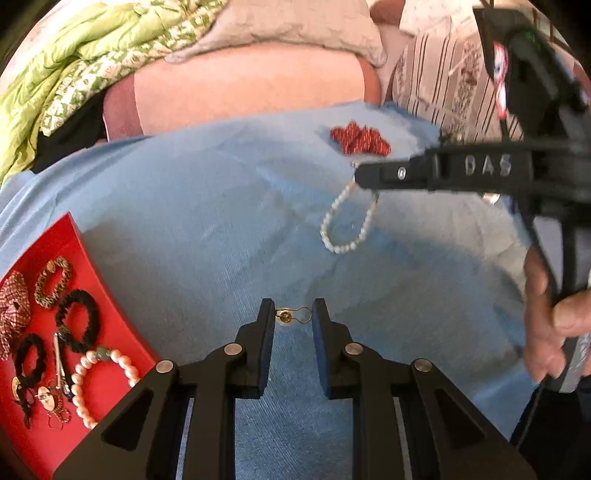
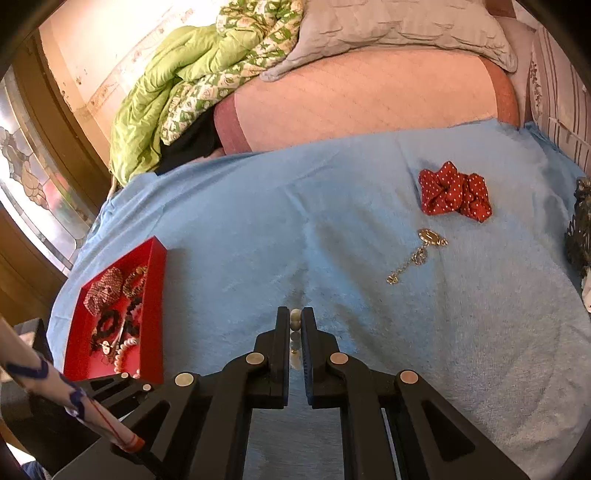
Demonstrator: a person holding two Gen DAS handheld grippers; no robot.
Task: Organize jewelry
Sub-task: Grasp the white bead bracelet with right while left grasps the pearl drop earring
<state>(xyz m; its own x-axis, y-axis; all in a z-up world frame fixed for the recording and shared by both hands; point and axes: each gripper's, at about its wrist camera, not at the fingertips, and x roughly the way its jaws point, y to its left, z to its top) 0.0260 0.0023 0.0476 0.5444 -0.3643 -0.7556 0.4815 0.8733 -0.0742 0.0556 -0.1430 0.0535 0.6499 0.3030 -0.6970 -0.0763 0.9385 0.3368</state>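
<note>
My left gripper (image 1: 293,314) is open, its fingertips on either side of a small gold earring (image 1: 286,316) lying on the blue cloth (image 1: 207,206). My right gripper (image 2: 295,319) is shut on a pearl bracelet (image 2: 295,321); in the left wrist view the bracelet (image 1: 345,225) hangs as a loop from it above the cloth. A red tray (image 1: 88,254) at the left holds scrunchies, a pearl bracelet (image 1: 86,384) and small pieces. A red dotted scrunchie (image 2: 454,192) and a gold chain piece (image 2: 417,254) lie on the cloth at the right.
The cloth covers a bed with a pink mattress (image 2: 362,103), a green quilt (image 2: 173,96) and a grey pillow (image 2: 399,29) behind. A dark ornate object (image 2: 580,229) sits at the cloth's right edge. A window (image 2: 29,177) is at the left.
</note>
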